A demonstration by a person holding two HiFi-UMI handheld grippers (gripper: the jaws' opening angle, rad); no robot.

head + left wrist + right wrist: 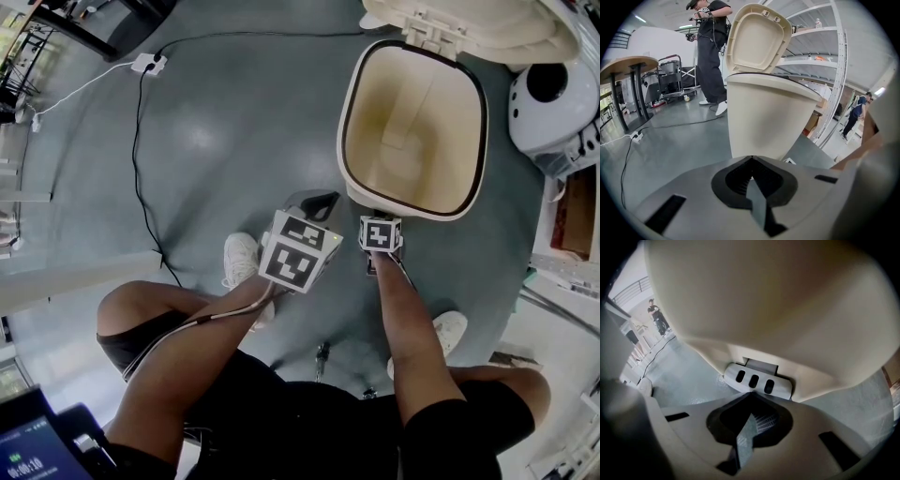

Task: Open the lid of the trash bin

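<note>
The cream plastic trash bin [441, 112], upper right in the head view, has its hinged cream lid [469, 23] raised. Inside are bare tan walls and a pale patch, perhaps a reflection. The left gripper [751, 159] and the right gripper [751, 393] have their jaws closed and empty, the right near the grey slotted pedal [758, 380].

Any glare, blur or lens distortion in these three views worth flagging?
Head view: sharp, fisheye bend, pale glare on the floor. Left gripper view: trash bin crisp, dark vignette corners. Right gripper view: dim, bin wall soft and close, pedal clearer.
</note>
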